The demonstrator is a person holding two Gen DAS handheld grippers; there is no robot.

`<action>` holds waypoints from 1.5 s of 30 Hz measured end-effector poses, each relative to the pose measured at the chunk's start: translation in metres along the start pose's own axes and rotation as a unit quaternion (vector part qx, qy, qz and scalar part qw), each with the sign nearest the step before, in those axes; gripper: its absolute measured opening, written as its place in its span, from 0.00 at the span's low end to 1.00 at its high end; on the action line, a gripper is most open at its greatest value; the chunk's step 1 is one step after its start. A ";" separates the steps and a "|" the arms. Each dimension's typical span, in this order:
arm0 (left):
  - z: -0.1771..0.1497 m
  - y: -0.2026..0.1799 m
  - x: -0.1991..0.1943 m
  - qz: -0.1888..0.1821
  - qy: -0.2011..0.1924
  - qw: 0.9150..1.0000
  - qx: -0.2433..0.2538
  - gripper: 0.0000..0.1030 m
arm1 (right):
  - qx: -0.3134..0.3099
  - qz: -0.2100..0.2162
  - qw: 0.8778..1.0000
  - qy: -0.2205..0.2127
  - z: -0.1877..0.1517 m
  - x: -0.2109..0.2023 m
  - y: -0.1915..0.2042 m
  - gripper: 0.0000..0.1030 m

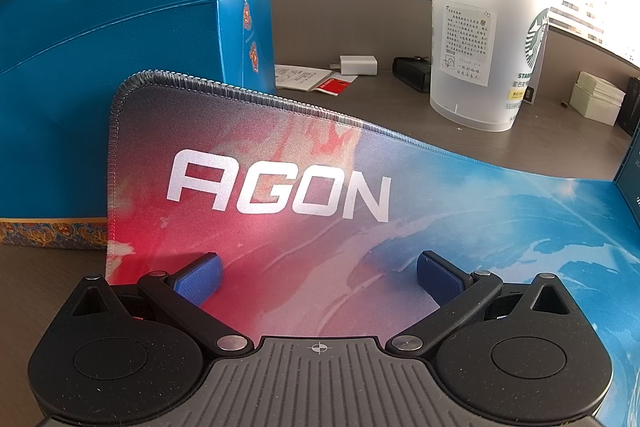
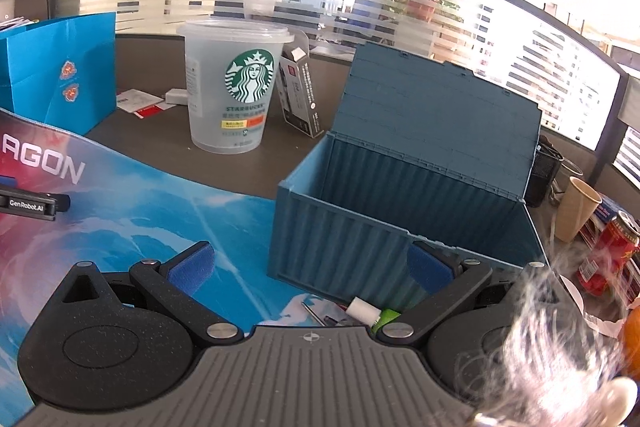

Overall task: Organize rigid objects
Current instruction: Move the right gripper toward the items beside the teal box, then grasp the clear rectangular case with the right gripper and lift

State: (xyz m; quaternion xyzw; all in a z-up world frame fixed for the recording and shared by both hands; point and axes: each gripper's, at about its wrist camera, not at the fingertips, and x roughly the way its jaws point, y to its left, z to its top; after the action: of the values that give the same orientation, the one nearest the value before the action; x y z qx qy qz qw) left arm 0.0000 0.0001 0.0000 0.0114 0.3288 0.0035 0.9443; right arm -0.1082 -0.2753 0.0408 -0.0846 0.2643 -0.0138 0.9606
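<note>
My right gripper (image 2: 308, 267) hovers with jaws spread wide and empty before the open teal container box (image 2: 404, 211). Small items (image 2: 366, 311), a white-and-green tube and a thin metal rod, lie at 6 o'clock of the box. I judge a low, centred approach best. My left gripper (image 1: 318, 277), equally wide and empty, idles over the mouse mat (image 1: 280, 187). Desk (image 1: 360, 107) cluttered; striped glass partition behind.

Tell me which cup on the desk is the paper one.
The tan paper cup at the far right, beside the red can. It is opaque, plain and lidless; the Starbucks cup behind the mouse pad is translucent plastic with a green logo.
</note>
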 end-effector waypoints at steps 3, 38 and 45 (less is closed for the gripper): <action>0.000 0.000 0.000 0.000 0.000 1.000 0.000 1.00 | -0.001 -0.004 1.000 0.003 -0.002 0.001 -0.002 1.00; 0.000 0.000 0.000 -0.001 0.000 1.000 0.000 1.00 | -0.067 0.174 0.981 0.053 -0.041 -0.012 -0.062 0.99; 0.000 0.000 0.000 -0.001 0.000 1.000 0.000 1.00 | -0.035 0.227 0.969 0.089 -0.040 -0.002 -0.084 0.53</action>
State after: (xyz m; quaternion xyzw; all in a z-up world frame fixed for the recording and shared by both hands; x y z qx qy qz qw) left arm 0.0000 0.0001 0.0001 0.0110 0.3288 0.0031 0.9443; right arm -0.1292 -0.3640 0.0220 -0.0540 0.3618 0.2065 0.9075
